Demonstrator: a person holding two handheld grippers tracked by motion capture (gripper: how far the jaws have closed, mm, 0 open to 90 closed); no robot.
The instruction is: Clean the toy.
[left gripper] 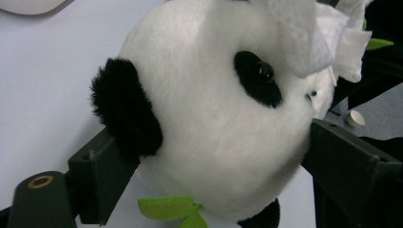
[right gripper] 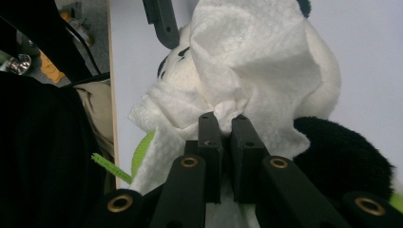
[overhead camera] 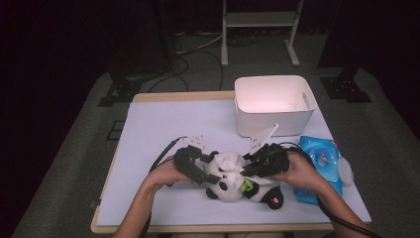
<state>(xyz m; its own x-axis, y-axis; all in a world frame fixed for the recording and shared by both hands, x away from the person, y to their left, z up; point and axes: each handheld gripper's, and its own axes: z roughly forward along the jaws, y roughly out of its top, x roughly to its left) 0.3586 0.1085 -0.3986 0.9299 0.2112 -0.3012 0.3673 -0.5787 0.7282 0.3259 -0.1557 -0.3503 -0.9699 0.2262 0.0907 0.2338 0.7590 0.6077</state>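
Note:
A black-and-white panda plush [overhead camera: 233,187] with a green leaf at its neck lies on the pale table near the front edge. My left gripper [overhead camera: 210,171] comes in from the left, its wide jaws pressed on both sides of the panda's head [left gripper: 214,118]. One jaw rests by the black ear, the other against the cheek. My right gripper [overhead camera: 246,166] is above the head, shut on a crumpled white wipe [right gripper: 252,61]. The wipe [overhead camera: 230,161] is draped over the panda's face. In the right gripper view, the jaw tips [right gripper: 225,121] pinch a fold of it.
A white bin [overhead camera: 275,104] with nothing in it stands at the back right of the table. A blue pack of wipes [overhead camera: 322,163] lies at the right, beside my right hand. The table's wooden front edge [overhead camera: 198,229] is close below the panda.

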